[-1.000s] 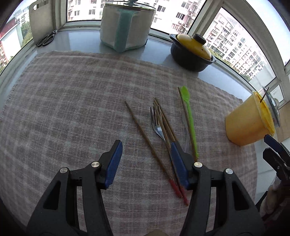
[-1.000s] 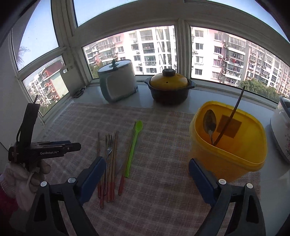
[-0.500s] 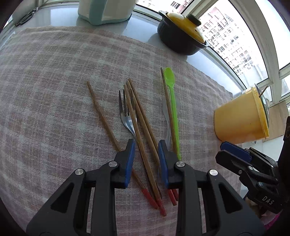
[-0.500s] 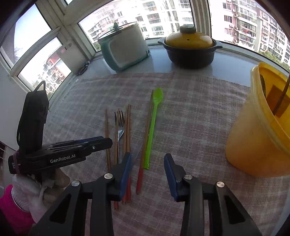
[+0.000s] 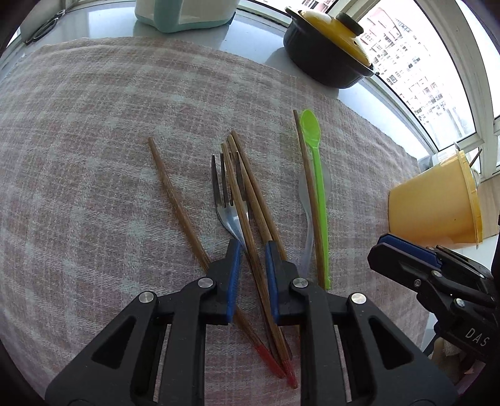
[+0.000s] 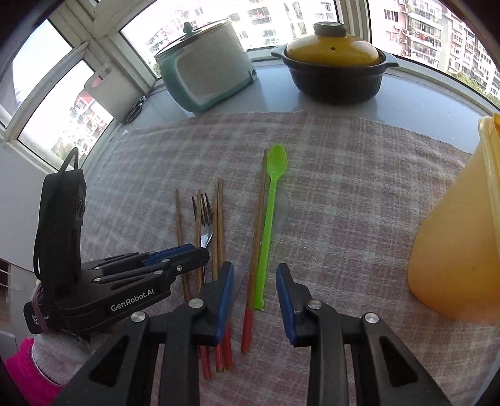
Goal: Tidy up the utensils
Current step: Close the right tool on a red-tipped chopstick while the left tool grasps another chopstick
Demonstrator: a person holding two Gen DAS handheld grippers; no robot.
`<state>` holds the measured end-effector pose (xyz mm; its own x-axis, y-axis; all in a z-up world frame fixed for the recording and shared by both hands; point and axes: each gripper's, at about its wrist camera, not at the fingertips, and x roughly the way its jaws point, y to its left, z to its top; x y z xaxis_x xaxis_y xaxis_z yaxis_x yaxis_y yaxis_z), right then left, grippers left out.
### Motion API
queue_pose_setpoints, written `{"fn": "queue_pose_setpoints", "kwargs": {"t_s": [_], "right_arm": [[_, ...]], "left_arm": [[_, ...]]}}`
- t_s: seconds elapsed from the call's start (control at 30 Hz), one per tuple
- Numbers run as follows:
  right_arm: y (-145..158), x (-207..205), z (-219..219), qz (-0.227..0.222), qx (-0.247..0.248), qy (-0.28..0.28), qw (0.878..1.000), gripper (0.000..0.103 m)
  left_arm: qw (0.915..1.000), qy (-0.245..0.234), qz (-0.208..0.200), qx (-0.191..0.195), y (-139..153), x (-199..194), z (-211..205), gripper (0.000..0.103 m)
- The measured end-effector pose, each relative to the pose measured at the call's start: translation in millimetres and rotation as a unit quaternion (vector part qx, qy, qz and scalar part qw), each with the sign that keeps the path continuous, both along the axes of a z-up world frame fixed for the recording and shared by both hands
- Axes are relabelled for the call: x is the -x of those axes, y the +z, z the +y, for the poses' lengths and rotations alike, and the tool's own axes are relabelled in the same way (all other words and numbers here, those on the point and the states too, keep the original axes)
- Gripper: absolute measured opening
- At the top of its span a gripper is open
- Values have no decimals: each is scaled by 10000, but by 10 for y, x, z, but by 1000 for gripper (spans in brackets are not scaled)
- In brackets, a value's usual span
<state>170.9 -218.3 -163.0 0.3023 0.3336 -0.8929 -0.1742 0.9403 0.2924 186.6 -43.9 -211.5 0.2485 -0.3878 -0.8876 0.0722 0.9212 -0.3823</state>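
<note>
Several brown chopsticks with red ends (image 5: pixel 247 200), a metal fork (image 5: pixel 223 200), a green plastic spoon (image 5: pixel 315 162) and a clear plastic spoon (image 5: pixel 307 212) lie on a checked cloth (image 5: pixel 93 140). My left gripper (image 5: pixel 253 250) is low over the cloth, its jaws narrowed around one chopstick and the fork handle, with a small gap still showing. My right gripper (image 6: pixel 254 274) is open, its jaws either side of a lone chopstick (image 6: pixel 257 225) and the green spoon (image 6: pixel 272 203). A yellow tub (image 6: pixel 462 237) stands to the right.
A teal and white cooker (image 6: pixel 206 68) and a black pot with a yellow lid (image 6: pixel 334 65) stand on the sill behind the cloth. Scissors (image 5: pixel 43 26) lie at the far left corner. Windows close in the back and sides.
Both grippers have moved forward and down onto the utensils. Both pairs of jaws have narrowed, the left far more, from wide open to close around a chopstick.
</note>
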Motion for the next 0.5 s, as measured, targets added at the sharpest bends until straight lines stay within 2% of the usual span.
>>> {"fn": "queue_pose_setpoints", "kwargs": {"t_s": [0.13, 0.3, 0.5], "right_arm": [[-86, -79, 50, 119, -7, 0, 9999, 25], [-155, -179, 110, 245, -140, -43, 9996, 21], [-209, -305, 255, 280, 51, 50, 9996, 19]], "left_arm": [[10000, -13, 3, 52, -20, 5, 28, 8], [10000, -32, -10, 78, -20, 15, 72, 7], [10000, -46, -15, 80, -4, 48, 157, 7]]}}
